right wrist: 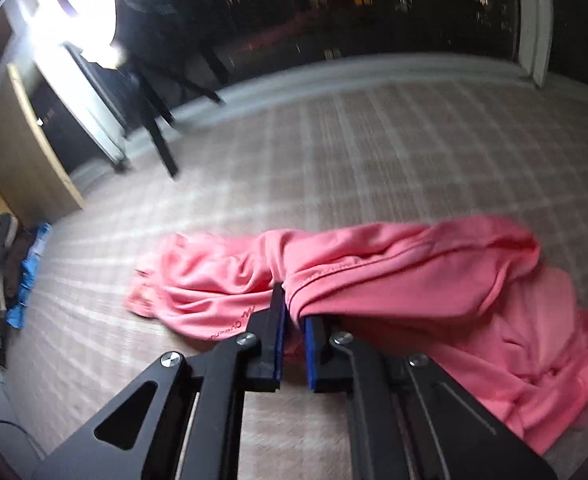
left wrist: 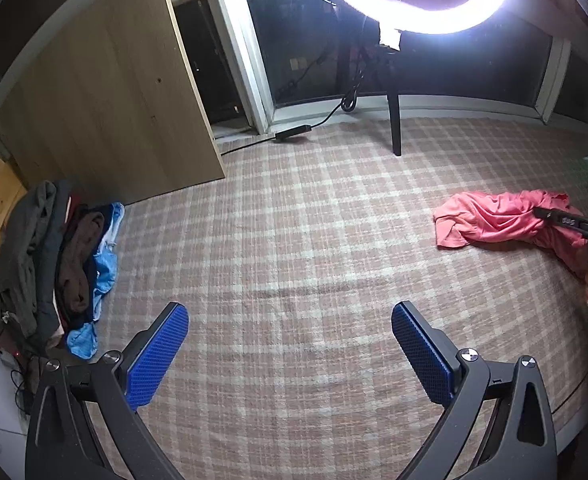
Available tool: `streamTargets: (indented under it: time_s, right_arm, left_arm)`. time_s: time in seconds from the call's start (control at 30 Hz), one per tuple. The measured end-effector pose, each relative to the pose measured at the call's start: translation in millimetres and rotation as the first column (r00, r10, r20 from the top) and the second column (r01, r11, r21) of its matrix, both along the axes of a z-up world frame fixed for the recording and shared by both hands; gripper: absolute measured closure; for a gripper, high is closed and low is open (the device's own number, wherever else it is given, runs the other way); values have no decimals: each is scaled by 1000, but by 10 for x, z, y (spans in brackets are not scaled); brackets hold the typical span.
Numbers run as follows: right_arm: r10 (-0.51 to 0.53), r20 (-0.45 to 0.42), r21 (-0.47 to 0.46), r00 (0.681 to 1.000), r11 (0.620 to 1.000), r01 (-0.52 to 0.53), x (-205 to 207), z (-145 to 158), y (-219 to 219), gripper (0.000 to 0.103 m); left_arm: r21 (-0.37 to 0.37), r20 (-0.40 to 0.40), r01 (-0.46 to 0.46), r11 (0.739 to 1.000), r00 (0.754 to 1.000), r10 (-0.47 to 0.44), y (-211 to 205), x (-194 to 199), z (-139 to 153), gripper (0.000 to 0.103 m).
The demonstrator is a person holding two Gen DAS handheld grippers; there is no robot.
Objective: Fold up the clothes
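1. The pink garment lies crumpled and unfolded on the checked bed cover, toward its right side.
2. The right gripper is clamped narrow on a hemmed edge of the garment; the view is blurred.
3. The left gripper stands wide and holds nothing, above bare cover.
4. A pile of clothes sits at the left edge.
5. Judgement: the step in hand is carrying or dragging the garment. Next, it needs spreading flat, the left gripper taking a second edge.

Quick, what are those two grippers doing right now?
Left gripper: open, holding nothing, above the plaid bed cover.
Right gripper: closed on the crumpled pink garment.
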State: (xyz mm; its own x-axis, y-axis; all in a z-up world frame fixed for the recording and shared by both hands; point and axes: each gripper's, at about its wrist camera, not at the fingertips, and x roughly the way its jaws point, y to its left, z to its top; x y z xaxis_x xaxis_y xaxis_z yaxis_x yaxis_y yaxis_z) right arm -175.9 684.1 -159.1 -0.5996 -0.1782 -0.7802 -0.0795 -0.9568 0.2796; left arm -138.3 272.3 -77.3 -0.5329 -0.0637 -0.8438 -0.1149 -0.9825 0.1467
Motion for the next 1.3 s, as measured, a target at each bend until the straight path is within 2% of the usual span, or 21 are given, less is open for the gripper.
streamTargets:
  time_s: [0.07,0.17,0.23,0.37,0.47,0.53,0.6,0.7,0.87,0.93,1.03,1.17,1.3]
  right_arm:
    - [-12,-47,-9,999,1000,11,149,241,-29,95]
    - [-21,-145,-51,989,999,14,475,802,-139,96]
    - [5,-209,-15,978,1000,-9,689,1168,-319,96]
    - [113,-314,26,943,994,-110,1023,1801,-889,96]
    - [202,-384,57,901,979,-195,1254,2256,-1357,96]
    - [263,-400,66,878,964,-259,1302,2436,-1696,96]
    - [353,-358,50,864,932,-360,1120,2365,-2105,95]
    - [358,-239,62,903,933,-353,913,1939,-2045,70]
    - [348,-34,83,937,935,-345,567,1228,-1946,67]
    - [339,49,92,939,935,-343,429,943,-1906,49]
    - [325,167,103,931,933,-344,227,530,-1858,47]
    - [402,187,75,896,904,-421,71,286,-2060,47]
    - [478,205,44,854,868,-495,-84,42,-2263,46]
  left_arm:
    - [9,-2,9,1000,1000,-9,-21,2,-14,1]
    - [28,-12,25,999,1000,-25,-67,19,-5,1]
    - [46,-30,36,998,999,-35,-143,55,23,1]
    - [94,-66,39,995,997,-33,-385,151,112,1]
    - [127,-96,32,991,995,-20,-618,251,192,1]
    - [129,-116,25,991,993,-10,-777,343,244,1]
    - [119,-137,12,993,991,4,-945,440,284,1]
    - [106,-142,-27,994,989,42,-1194,553,264,1]
    - [122,-62,-71,990,995,79,-1389,592,26,1]
    - [140,-12,-53,989,998,55,-1301,575,-123,1]
    - [176,75,4,984,997,-18,-1016,451,-405,1]
    - [195,166,48,980,983,-82,-598,253,-776,1]
    - [193,247,17,981,967,-65,-412,67,-1094,1]
